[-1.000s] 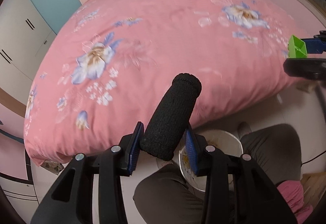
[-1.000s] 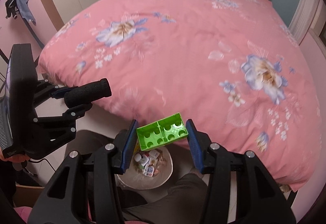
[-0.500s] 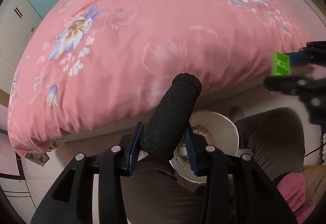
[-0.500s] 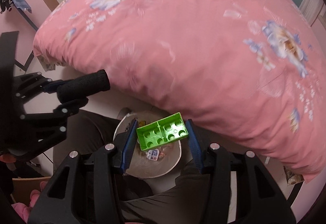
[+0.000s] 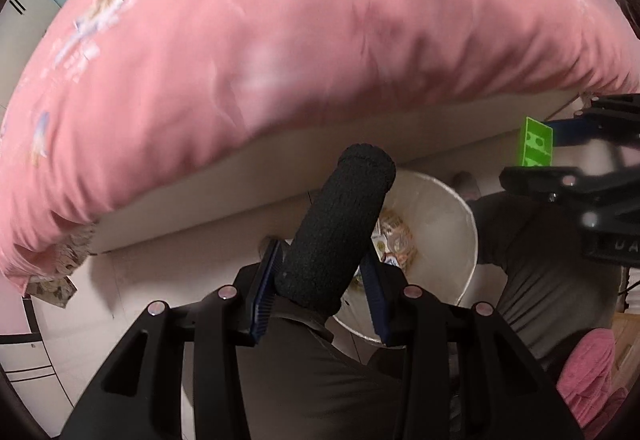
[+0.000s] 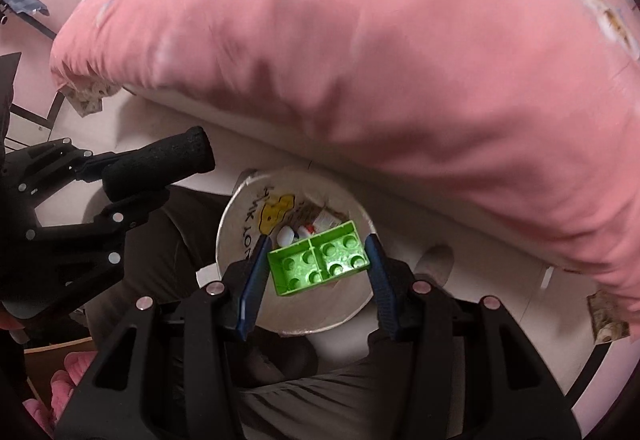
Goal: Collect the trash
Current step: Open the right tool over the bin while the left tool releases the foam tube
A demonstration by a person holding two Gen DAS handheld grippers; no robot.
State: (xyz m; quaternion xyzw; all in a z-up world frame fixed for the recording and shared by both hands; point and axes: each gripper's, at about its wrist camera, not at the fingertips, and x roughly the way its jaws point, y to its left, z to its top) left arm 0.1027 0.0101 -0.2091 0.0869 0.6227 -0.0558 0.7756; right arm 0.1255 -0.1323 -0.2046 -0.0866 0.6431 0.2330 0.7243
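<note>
Holding two bits of trash over the bin, I have one in each gripper. My right gripper (image 6: pixel 318 266) has its jaws squeezed on a green toy brick (image 6: pixel 318 262). The brick is hard plastic and looks light. It is hollow on the side I see, with round holes in it. The jaws press on its two short ends, and that is a good place to hold it, because the ends are flat. Smooth plastic can slip, so I think a firm squeeze is best. It looks tough enough that a drop should not break it.

My left gripper (image 5: pixel 320 280) has its jaws closed on a black foam tube (image 5: pixel 340 224). The tube looks soft and squashy, and very light. The jaws hold it near its bottom end, and the long top end sticks out up and away. Foam grips well, so I think it will not slide.

The white bin (image 6: pixel 236 236) stands on the floor, just beside the bed with the pink blanket (image 6: pixel 360 60). It already has small wrappers in it. The brick hangs right over the open bin. The tube is over the bin's near side.
</note>
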